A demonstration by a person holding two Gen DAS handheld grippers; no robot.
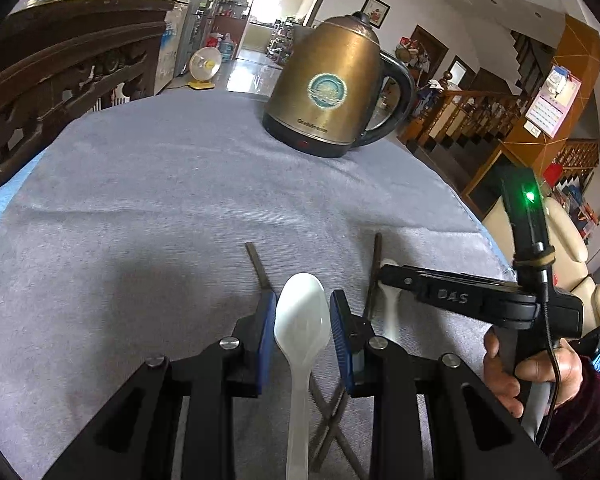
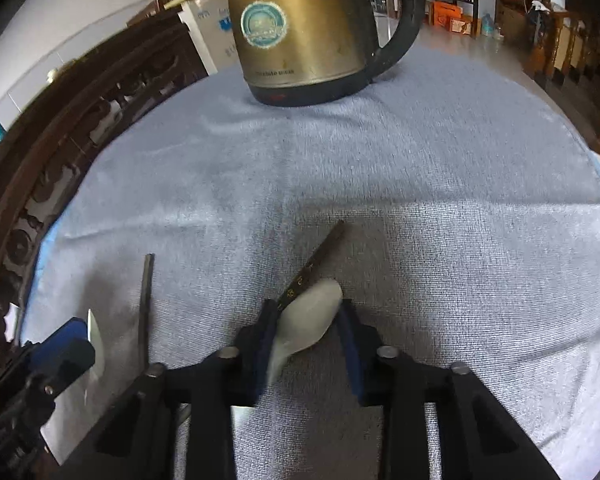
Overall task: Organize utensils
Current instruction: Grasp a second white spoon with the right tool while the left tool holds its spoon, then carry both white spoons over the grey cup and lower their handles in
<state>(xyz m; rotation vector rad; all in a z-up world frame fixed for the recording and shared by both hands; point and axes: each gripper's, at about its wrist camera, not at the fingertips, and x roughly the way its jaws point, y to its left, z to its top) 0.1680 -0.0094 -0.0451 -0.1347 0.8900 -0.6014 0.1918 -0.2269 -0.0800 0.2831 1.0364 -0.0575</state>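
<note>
1. White plastic fills the left gripper [image 1: 303, 334]: its blue-padded jaws stand narrow, one to each side of a white spoon [image 1: 300, 320]. The bowl points away from the camera and the handle runs back between the black arms. The pads sit right against the bowl's edges, though a firm press cannot be confirmed.
2. Seen from its own camera, the right gripper [image 2: 310, 330] stands narrowly apart around a second white spoon [image 2: 306, 326], which lies tilted across the gap with its bowl toward the upper right. The picture is blurred there, so whether the pads clamp it cannot be told.
3. In the left view, a hand [image 1: 534, 372] in a dark red sleeve holds the right gripper's handle at the right edge.
4. Two dark chopsticks lie on the grey-blue towel [image 1: 160, 200]. One chopstick [image 2: 146, 308] lies to the left, beside the left gripper. The other chopstick [image 2: 314, 266] slants up from behind the right gripper's spoon, touching or just under it.
5. A brass-coloured kettle [image 1: 332, 88] with a black handle stands well beyond both grippers at the towel's far side.
</note>
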